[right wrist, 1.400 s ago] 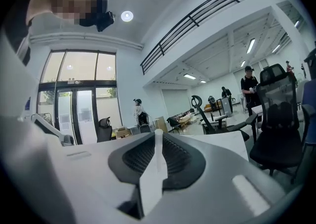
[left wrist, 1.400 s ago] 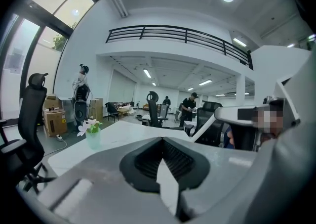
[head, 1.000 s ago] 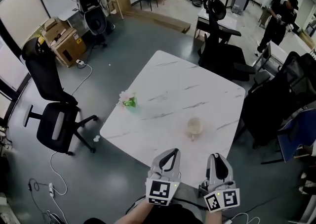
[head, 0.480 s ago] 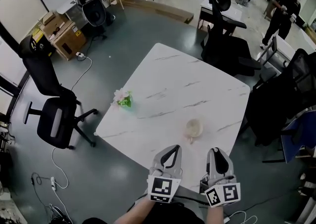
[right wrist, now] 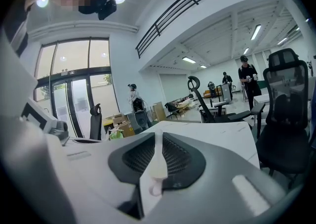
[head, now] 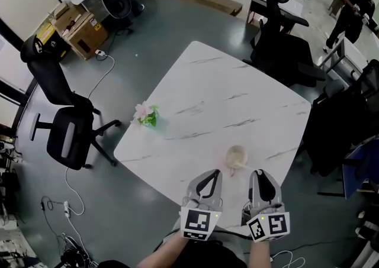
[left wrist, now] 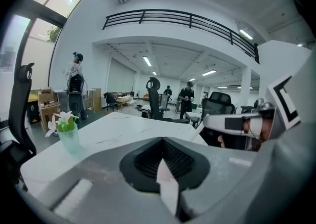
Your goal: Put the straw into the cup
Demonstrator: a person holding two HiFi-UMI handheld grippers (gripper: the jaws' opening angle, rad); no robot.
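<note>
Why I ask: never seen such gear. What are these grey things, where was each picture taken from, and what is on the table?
No robot here: a person holds hand-operated tongs in each hand, the left tongs and the right tongs; the cubes with square markers belong to them. The head view comes from a camera on the person's head, looking steeply down. The other two come from cameras riding on the tongs, each looking along its own jaws. On the white marble table stand a pale cup and a small green vase of flowers. A short pale thing lies beside the cup, on its near side; it may be the straw, but is too small to tell. Each pair of jaws stands nearly closed around a pale sliver; whether that is something held I cannot tell.
</note>
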